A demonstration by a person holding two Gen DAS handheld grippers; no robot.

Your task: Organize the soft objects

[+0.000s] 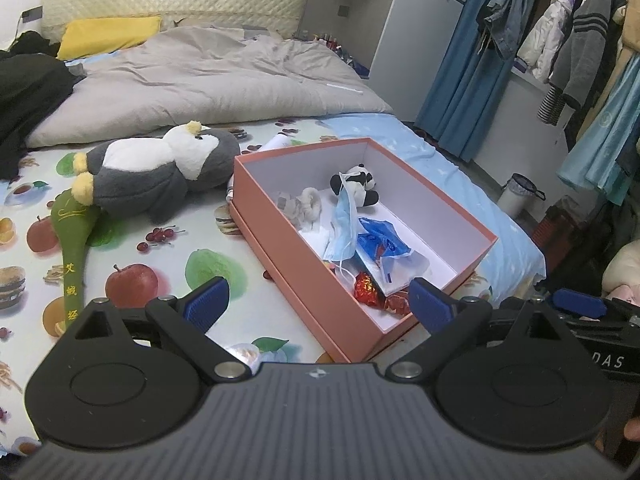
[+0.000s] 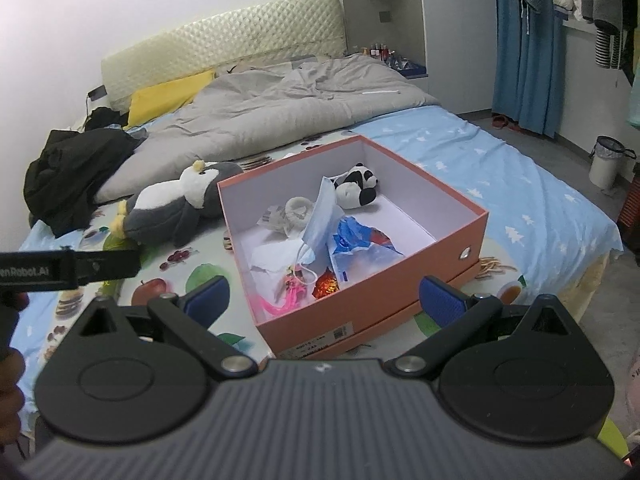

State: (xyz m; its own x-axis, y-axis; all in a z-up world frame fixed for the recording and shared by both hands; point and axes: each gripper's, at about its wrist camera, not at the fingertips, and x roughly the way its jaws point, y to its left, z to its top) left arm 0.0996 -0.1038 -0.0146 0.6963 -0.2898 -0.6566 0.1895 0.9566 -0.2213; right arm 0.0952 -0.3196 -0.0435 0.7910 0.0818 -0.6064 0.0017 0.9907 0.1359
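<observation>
Left gripper (image 1: 318, 300): one black two-finger tool with blue pads, low centre of the left view; fingers spread wide and holding nothing; it hovered short of the box's near corner, probably to choose a pick.
Right gripper (image 2: 322, 298): one matching tool, low centre of the right view; likewise released and empty; poised over the box's near wall.
Salmon-pink cardboard box (image 1: 288, 258): one, lidless, mid-frame on the fruit-print sheet (image 1: 168, 248); presumably the collecting place.
Box contents: two red foil wrappers (image 1: 366, 289); one crumpled blue plastic packet (image 1: 382, 242); one pale blue face mask (image 1: 344, 226); one small black-and-white panda plush (image 1: 356, 188) in the far corner; already gathered, it seemed.
Grey-and-white penguin plush (image 1: 160, 172): one, on its side, left of centre, touching the box's far-left corner; not yet put away.
Green fabric mallet (image 1: 74, 240): one, partly under the penguin.
Grey duvet (image 1: 208, 76): one, upper frame.
</observation>
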